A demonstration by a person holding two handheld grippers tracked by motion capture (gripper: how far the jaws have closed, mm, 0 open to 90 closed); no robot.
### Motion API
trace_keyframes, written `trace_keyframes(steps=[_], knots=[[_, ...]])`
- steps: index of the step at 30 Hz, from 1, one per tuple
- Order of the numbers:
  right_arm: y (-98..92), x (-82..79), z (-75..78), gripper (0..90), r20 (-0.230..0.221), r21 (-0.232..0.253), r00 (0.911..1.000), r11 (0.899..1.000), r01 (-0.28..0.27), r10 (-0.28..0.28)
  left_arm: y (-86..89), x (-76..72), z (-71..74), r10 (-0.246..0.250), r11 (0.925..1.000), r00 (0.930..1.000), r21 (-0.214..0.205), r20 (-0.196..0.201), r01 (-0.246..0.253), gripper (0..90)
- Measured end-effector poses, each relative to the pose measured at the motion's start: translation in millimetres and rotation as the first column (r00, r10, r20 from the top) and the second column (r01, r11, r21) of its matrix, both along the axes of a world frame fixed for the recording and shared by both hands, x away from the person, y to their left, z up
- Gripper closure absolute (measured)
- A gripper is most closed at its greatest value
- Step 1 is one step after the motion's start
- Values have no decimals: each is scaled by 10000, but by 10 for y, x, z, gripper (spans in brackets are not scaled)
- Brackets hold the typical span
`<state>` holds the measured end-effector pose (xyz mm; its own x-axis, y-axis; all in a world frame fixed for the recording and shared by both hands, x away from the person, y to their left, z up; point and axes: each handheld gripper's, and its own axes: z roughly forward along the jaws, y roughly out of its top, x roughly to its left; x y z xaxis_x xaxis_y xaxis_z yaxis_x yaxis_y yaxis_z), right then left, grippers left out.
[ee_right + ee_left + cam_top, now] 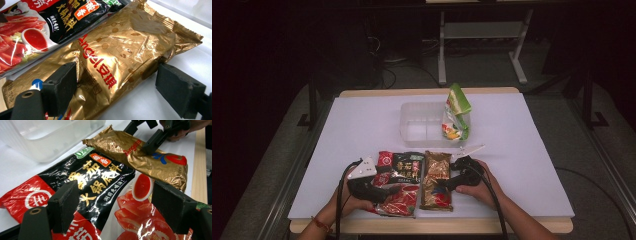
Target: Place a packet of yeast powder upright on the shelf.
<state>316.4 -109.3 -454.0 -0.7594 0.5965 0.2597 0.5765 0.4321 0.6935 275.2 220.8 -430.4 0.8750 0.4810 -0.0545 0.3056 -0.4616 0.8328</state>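
Observation:
A red and black sauce packet (399,180) lies flat near the table's front edge, with a gold foil packet (436,181) beside it on the right. My left gripper (393,193) hovers over the sauce packet (100,185), open (115,207), with nothing pressed between the pads. My right gripper (441,184) comes in from the right and stands open (115,87) astride the gold packet (112,52); one pad is over the foil, the other over the bare table. The right gripper (153,140) also shows over the gold packet (140,155) in the left gripper view.
A clear plastic container (422,125) stands at mid-table, and a green snack bag (457,112) leans upright in its right end. The white table cover (522,165) has free room on both sides. The container's wall (45,142) stands just beyond the sauce packet.

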Motion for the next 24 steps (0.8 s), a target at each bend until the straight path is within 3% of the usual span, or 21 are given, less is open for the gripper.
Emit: trace_keyframes(steps=[2,5,9,13,18,24], knots=[[-1,-8,-5,225,46,53,9999,9999,162,-162,-18,0,-13,-1,10000,10000,90,-2,1,219],[-28,5,1,424,26,181,10000,9998,25,-26,-19,6,-23,-50,9999,10000,96,-61,50,219],[-78,41,-21,629,-395,727,9992,9973,-33,62,-15,18,-35,-66,9999,9999,79,-134,67,219],[-115,26,0,833,-52,770,9999,9970,-113,117,-18,26,-39,-68,9999,9999,77,-141,69,219],[-122,-2,34,897,252,750,9995,9969,-226,207,-15,22,-42,-38,10000,9999,88,-162,39,219],[-149,-92,147,900,1100,800,9936,9963,-324,234,-3,4,-19,61,10000,9999,4,-124,-61,220]])
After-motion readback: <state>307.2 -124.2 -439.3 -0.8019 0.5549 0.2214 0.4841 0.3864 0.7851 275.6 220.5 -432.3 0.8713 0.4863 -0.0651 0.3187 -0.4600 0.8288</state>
